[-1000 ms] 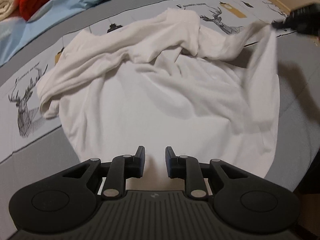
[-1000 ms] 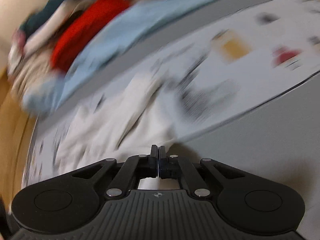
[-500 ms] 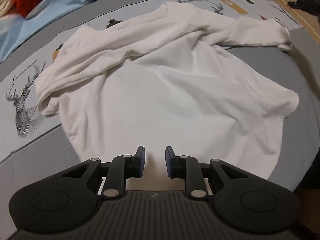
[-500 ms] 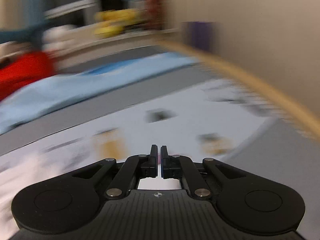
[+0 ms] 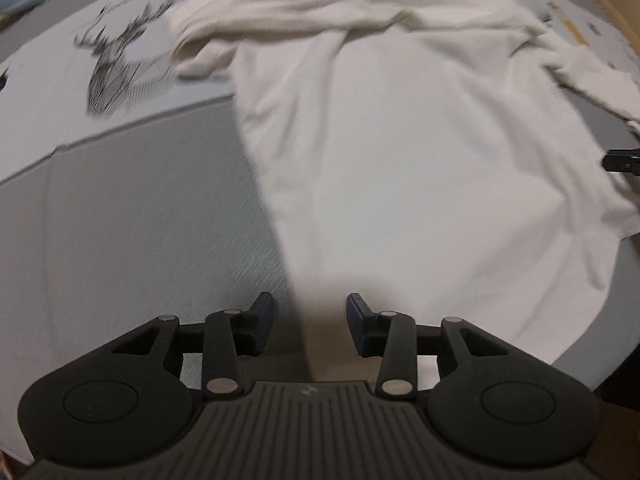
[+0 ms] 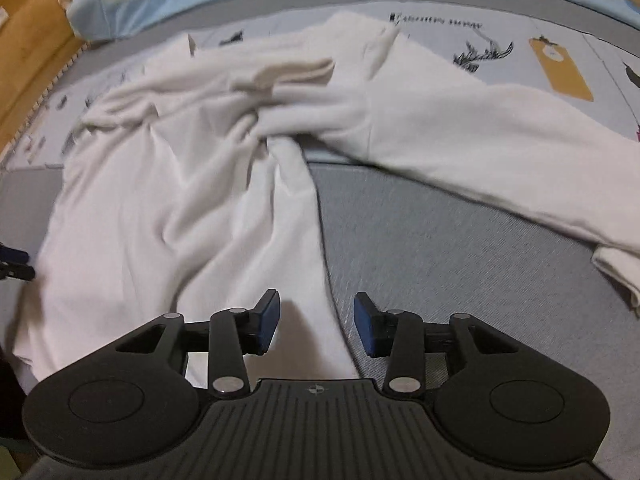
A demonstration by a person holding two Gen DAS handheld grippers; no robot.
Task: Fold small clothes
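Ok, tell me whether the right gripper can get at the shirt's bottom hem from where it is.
Probably yes. The right gripper has just been opening, and the white shirt's near edge lies flat on the grey bedspread between its fingers, with nothing over it. The pads aren't pressing on the cloth yet.

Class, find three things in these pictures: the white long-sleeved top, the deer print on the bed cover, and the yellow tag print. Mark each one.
white long-sleeved top [image 5: 420,152]: left wrist view, flat middle of its body.
deer print [image 5: 116,68]: left wrist view, the deer's neck.
yellow tag print [image 6: 560,68]: right wrist view, middle of the tag.
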